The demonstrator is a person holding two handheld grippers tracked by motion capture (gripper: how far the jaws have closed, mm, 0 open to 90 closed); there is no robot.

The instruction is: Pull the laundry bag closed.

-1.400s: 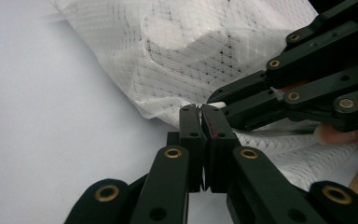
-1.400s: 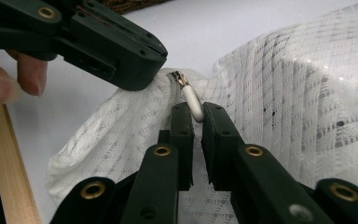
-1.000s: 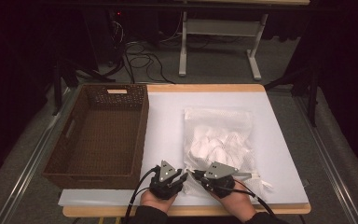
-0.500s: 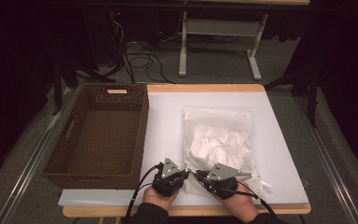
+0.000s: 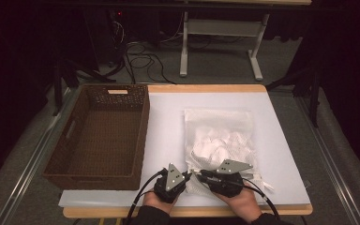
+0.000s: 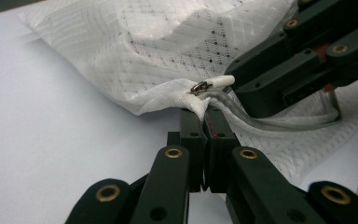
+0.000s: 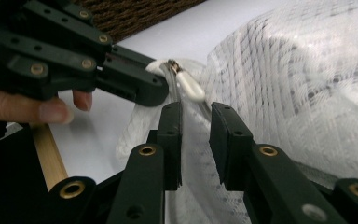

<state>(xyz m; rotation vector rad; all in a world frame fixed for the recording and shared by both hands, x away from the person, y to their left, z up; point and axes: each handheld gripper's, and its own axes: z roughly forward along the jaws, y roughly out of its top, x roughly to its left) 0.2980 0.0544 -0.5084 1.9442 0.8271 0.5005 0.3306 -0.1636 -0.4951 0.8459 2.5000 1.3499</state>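
A white mesh zip bag (image 5: 220, 136) stuffed with white pieces lies on the white sheet, right of centre. At its near left corner my left gripper (image 5: 190, 176) is shut on the bag's corner fabric (image 6: 193, 100), just below the zip's white pull (image 6: 216, 82). My right gripper (image 5: 201, 174) faces it from the right. Its jaws stand open in the right gripper view (image 7: 196, 112), with the white pull (image 7: 189, 86) just beyond their tips and mesh (image 7: 298, 84) between and behind them. The left gripper (image 7: 161, 95) reaches in from the left there.
A brown wicker basket (image 5: 98, 136) with nothing in it stands on the left of the table. The white sheet (image 5: 281, 154) covers the table top, whose wooden front edge (image 5: 187, 211) lies just below the hands. Cables and a stand's legs are on the floor beyond.
Both grippers have stayed at the bag's near left corner with only a slight shift. The bag and the basket lie as before.
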